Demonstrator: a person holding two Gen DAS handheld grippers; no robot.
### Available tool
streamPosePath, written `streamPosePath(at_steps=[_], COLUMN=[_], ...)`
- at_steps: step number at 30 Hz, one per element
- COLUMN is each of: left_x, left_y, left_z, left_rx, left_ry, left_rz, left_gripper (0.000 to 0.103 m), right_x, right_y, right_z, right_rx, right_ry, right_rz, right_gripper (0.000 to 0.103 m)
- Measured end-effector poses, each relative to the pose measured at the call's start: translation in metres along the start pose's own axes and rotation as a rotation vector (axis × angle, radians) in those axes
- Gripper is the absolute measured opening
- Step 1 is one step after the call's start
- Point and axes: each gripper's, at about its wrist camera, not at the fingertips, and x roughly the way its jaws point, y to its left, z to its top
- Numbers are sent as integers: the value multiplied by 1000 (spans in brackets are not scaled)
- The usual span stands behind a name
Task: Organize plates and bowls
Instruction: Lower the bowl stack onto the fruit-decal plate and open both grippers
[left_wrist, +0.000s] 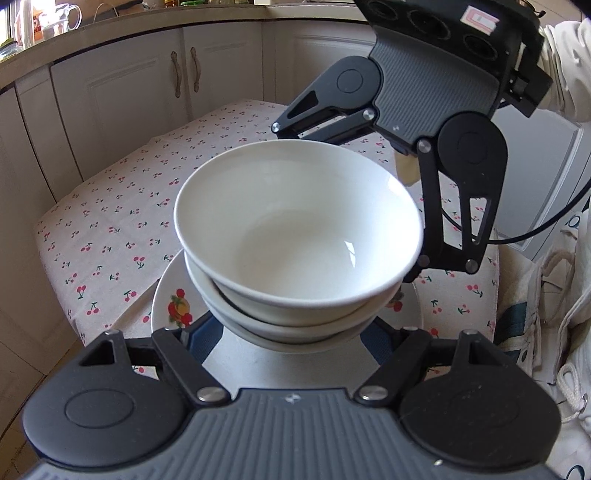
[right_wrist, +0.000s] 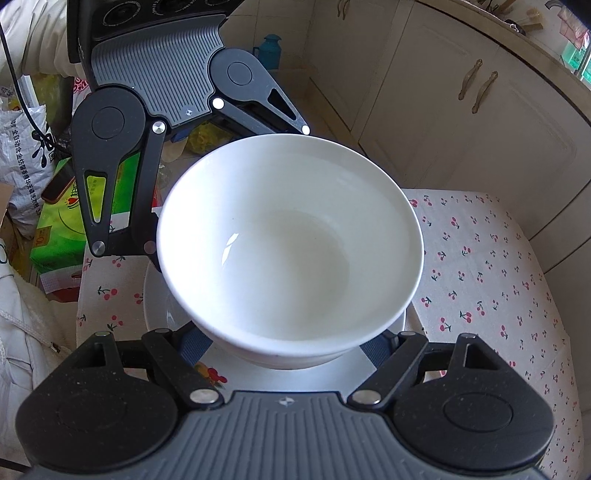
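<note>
Cherry-print cloth lies bare around stacked bowls — both jaws clamp them

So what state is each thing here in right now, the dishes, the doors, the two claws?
Top bowl: empty, tilted, nested in the lower bowl.
Lower bowl: sits on the plate.
Plate: flat on the tablecloth.
Cupboard doors: shut.
Left claw: jaws apart around the bowls, grip hidden.
Right claw: same, from the opposite side.
</note>
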Motion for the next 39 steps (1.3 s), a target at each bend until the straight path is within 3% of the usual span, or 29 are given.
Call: streamPosePath(at_steps=[21,24,27,30,32,39], left_x=[-1,-1,-4,-12,-17,-39], left_y=[4,1,-3,-16,-27,-75], left_z=[-5,-4,-5,-4,-4,-8], left_rx=[-46,-47,-65,-48,-48,-90], left_ry=[-14,-13,-21,-35,-34,-105], left_rz=[17,34,52,100,141,236], left_gripper=[81,83,85,95,95,100], right_x=[8,8,4,-5,-13,-49], right_y=[-11,-9,-6,-3,-1,24], right_z=[-2,-2,-3,-6,-10,-24], right_rx=[83,81,101,157,204,394], right_ry=[-18,-20,-32,-54,-72,-110], right_rz=[13,-6,-39,-58,-74,-240], right_gripper=[88,89,97,101,102,103])
